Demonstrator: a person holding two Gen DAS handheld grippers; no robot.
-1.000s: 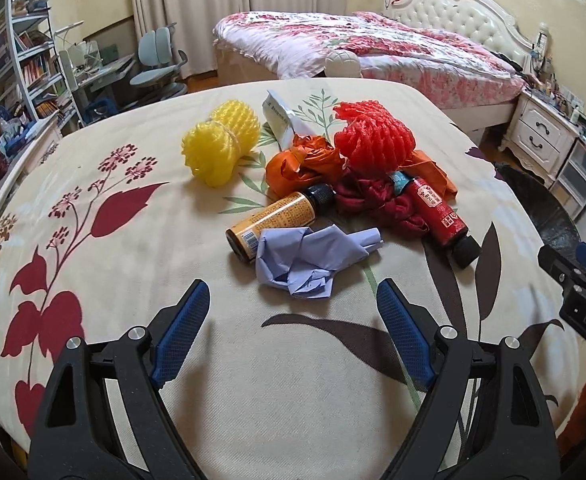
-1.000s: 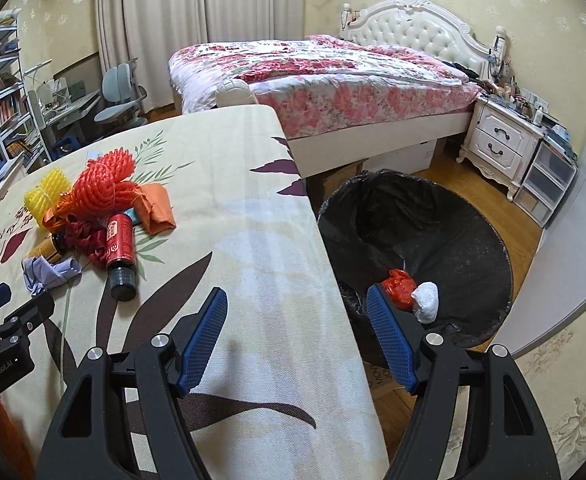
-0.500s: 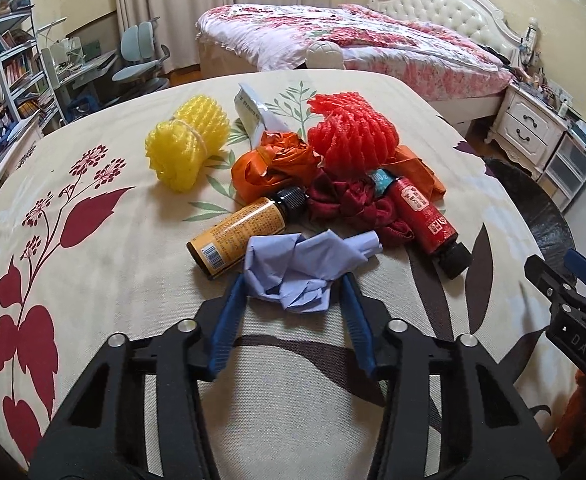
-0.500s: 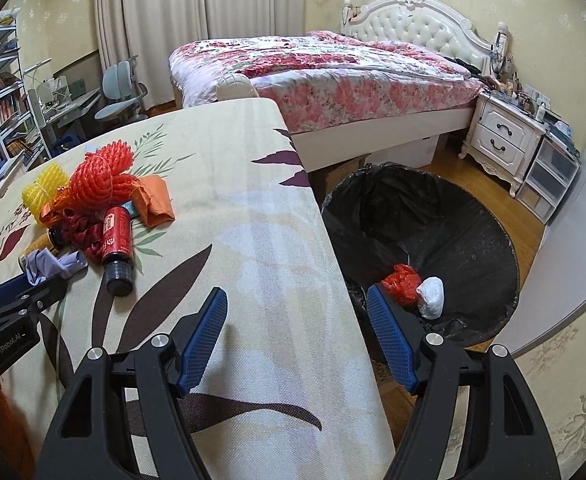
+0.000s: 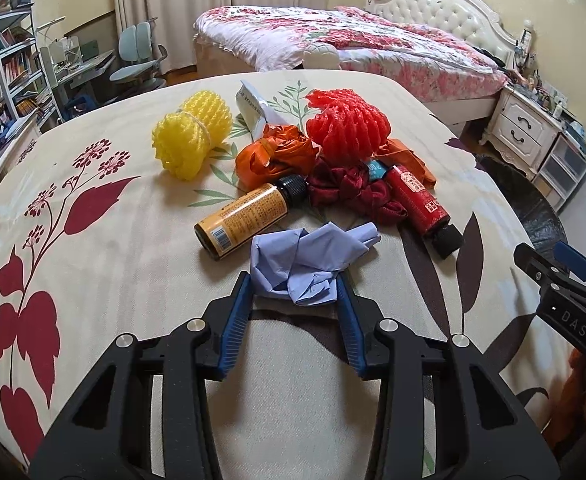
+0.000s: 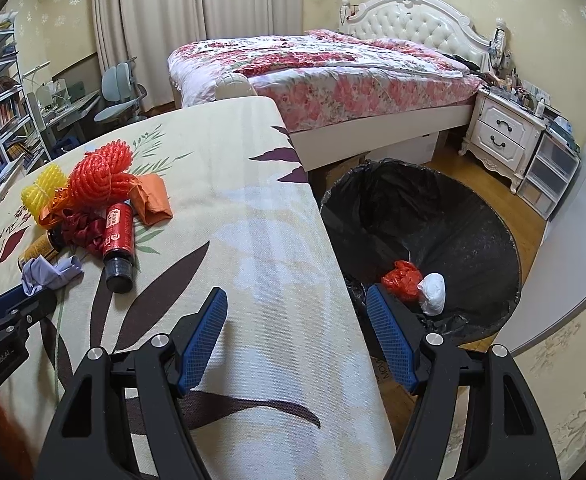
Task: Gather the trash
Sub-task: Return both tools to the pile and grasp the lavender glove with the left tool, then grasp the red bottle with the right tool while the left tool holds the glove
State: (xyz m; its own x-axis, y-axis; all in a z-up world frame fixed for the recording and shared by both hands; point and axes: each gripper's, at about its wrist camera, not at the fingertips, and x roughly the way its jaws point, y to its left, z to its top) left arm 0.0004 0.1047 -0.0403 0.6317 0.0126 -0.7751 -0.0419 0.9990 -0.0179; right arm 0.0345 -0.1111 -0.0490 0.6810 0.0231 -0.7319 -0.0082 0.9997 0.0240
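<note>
My left gripper (image 5: 293, 284) is closing on the crumpled lilac paper wad (image 5: 311, 260) — both blue pads already press its near edge, one at either side, on the patterned tablecloth (image 5: 93, 240). Just beyond the wad, toward 11 o'clock, an orange-labelled bottle (image 5: 249, 214) lies on its side with its black cap pointing away from me. At 1 o'clock lies a red bottle (image 5: 421, 204), its black cap turned toward me, touching a dark red ribbon bundle (image 5: 349, 192). Farther off sit a crumpled orange plastic bag (image 5: 277, 156), a red foam fruit net (image 5: 349, 124) and, at 11 o'clock, a yellow foam fruit net (image 5: 191, 136); a white packet (image 5: 251, 104) lies behind them.

My right gripper (image 6: 297, 312) hangs with its jaws apart and nothing between them, straddling the table's edge. Past it at 1 o'clock stands the black-lined trash bin (image 6: 453, 216) — a red bag (image 6: 401, 280) and a white wad (image 6: 432, 287) lie inside, touching each other.
</note>
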